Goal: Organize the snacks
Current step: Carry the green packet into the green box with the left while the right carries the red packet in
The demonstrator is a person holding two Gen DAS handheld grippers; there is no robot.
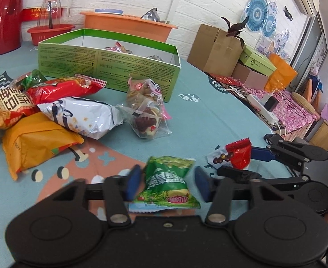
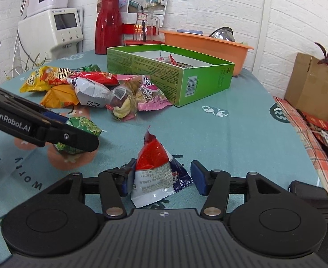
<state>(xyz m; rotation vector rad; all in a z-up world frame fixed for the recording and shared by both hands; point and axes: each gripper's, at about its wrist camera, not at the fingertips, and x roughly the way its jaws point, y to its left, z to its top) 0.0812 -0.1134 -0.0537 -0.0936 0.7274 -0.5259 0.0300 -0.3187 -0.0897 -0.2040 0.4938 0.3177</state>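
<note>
A green snack packet (image 1: 168, 183) lies on the table between the open fingers of my left gripper (image 1: 167, 184); it also shows in the right wrist view (image 2: 81, 131). A red and white snack packet (image 2: 155, 169) lies between the open fingers of my right gripper (image 2: 160, 178), which also shows in the left wrist view (image 1: 242, 167) around that packet (image 1: 233, 156). Neither packet looks squeezed. An open green box (image 1: 110, 64) stands farther back and holds a few packets; the right wrist view shows it too (image 2: 181, 78). A pile of snack bags (image 1: 52, 111) lies left of it.
A red flask (image 1: 5, 17), a glass jug (image 1: 52, 6) in a red bowl and an orange basin (image 1: 128, 24) stand behind the box. The teal tablecloth (image 2: 219, 138) ends at the right, beside cardboard boxes (image 1: 215, 47) and a power strip (image 1: 264, 109).
</note>
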